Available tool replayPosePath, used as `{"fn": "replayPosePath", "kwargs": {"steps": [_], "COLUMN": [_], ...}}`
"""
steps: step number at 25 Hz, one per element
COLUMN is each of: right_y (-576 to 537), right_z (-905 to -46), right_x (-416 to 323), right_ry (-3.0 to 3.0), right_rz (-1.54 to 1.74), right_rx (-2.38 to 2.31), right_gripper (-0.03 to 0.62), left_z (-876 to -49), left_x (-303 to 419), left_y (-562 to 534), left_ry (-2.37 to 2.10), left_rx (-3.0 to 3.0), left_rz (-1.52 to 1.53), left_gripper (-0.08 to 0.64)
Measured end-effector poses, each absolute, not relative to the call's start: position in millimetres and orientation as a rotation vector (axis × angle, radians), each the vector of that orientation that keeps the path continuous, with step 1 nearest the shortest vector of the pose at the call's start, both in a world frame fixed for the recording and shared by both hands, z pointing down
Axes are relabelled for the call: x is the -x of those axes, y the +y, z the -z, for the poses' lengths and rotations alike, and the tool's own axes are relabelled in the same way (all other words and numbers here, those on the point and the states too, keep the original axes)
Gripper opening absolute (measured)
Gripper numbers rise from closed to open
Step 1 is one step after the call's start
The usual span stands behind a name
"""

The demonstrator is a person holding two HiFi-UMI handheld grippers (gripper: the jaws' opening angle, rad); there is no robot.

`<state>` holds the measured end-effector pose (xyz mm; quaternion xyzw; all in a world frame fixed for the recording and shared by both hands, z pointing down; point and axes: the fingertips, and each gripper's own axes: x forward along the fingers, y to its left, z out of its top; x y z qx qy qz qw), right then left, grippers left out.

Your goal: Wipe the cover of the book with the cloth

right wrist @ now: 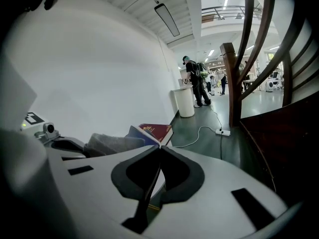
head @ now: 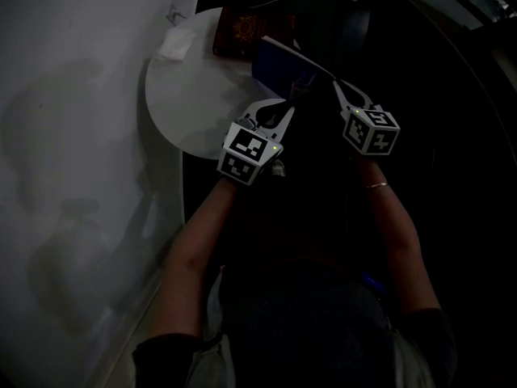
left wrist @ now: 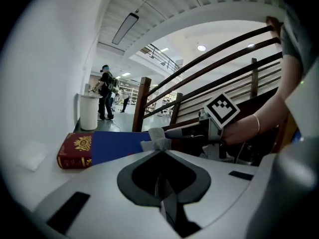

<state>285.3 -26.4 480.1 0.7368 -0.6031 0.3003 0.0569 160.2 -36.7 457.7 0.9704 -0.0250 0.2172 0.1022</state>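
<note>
Left hand-held gripper closed on grey cloth, right hand-held gripper closed on blue book beside gold-crested red book.

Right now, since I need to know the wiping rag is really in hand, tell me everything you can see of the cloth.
The cloth is a small pale grey wad, woven and slightly fuzzy by its look, crumpled into folds. The left tongs are shut on it, and a tuft sticks out past their tips. In the right gripper view more of it bunches out loosely beside those tongs. It sits close in front of the blue book; whether it touches the cover cannot be told.
</note>
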Motion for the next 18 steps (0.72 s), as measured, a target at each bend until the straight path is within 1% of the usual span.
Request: {"fn": "replayPosePath", "kwargs": {"steps": [4,9,18], "right_y": [-26,-24,-26], "right_z": [-481,-484,-489], "right_x": [-284,-286,-291], "right_ry": [-1.827,-1.819,-1.788], "right_rz": [-0.91,-0.922,-0.957], "right_rx": [-2.245,-2.261,-2.265], "right_gripper": [0.031,0.031,0.031], "left_z": [-484,-515,-550], "left_x": [-180,-192,-164], "left_y": [-35,-66,-154], "left_ry": [-0.029,-0.158,-0.527], "left_rx": [-2.837,-2.793,-2.627], "left_rz": [-0.697,-0.796,-0.818], "left_gripper": [0.026,0.026,0.025]}}
